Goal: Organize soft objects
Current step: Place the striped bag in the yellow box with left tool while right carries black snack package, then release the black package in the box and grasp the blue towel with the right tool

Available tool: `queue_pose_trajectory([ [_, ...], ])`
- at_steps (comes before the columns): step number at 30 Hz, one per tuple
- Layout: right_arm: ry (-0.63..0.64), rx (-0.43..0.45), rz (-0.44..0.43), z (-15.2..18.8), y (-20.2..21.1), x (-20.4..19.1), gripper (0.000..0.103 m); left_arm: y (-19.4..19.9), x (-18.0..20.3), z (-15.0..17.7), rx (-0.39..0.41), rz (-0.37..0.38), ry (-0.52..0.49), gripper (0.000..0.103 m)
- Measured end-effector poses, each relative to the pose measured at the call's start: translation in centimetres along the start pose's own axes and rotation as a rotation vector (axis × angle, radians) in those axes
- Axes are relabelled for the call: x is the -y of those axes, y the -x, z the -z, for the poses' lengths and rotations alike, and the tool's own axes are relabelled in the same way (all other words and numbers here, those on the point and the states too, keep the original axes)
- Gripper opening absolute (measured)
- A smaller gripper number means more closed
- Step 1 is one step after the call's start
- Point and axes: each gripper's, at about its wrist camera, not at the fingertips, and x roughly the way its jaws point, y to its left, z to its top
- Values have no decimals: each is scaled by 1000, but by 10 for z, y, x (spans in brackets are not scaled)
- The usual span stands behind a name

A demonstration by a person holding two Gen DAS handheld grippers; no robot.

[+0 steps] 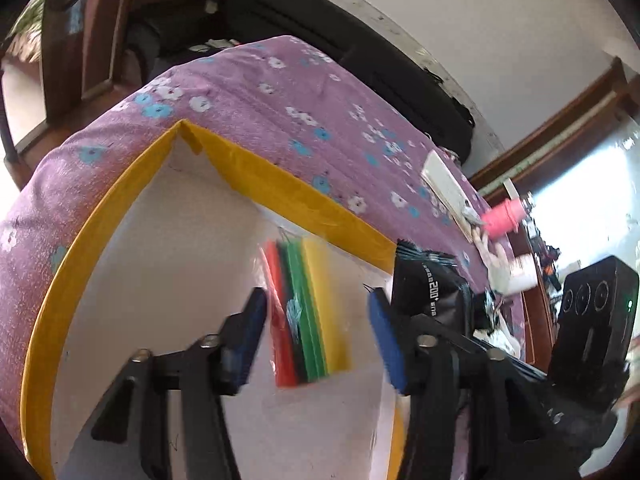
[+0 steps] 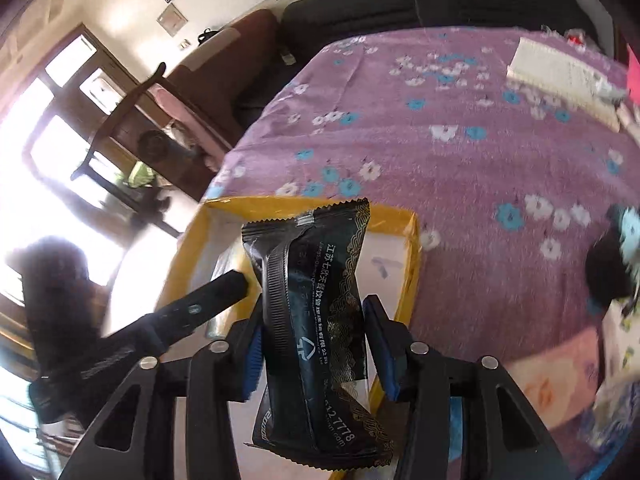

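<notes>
Hovering above the yellow-rimmed box (image 2: 404, 276), the right gripper (image 2: 314, 354) pinches a black sachet (image 2: 320, 320); lower before letting go. The left gripper (image 1: 318, 334) gapes empty over the coloured packet (image 1: 308, 312), box's 3 o'clock side.

Both the left gripper (image 1: 318, 334) and the right gripper (image 2: 314, 346) have black angular frames, silver round screws at the joints, and blue pads lining the fingers (image 1: 386, 340).
</notes>
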Motion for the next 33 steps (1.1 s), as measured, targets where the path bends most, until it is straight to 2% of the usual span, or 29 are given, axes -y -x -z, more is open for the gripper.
queue_pose_trajectory([
  [2,37,17,29,1,2,-2,71,3,-2,0,8,3,2,61],
  [3,47,29,34,1,4,-1,73,5,-1,0,13,2,-2,64],
  [8,60,97,32,4,41,8,75,30,3,10,52,0,-16,67],
  [10,52,121,58,10,58,20,75,43,9,21,65,1,-34,67],
  [17,98,61,201,47,63,46,75,91,38,80,137,10,-137,77],
  [21,126,23,205,50,39,40,67,102,50,102,158,7,-154,77],
  [22,137,8,212,51,33,38,62,105,53,107,158,11,-160,77],
  [23,147,-24,226,52,24,36,51,106,56,111,158,12,-167,77],
  [24,151,-61,241,54,17,36,47,108,61,116,157,9,-181,77],
  [26,172,-85,256,63,15,36,46,111,67,124,158,0,-208,77],
  [31,246,-159,175,107,32,40,46,110,83,139,141,1,-271,78],
  [33,290,-165,168,128,47,43,46,105,90,144,126,7,-291,78],
])
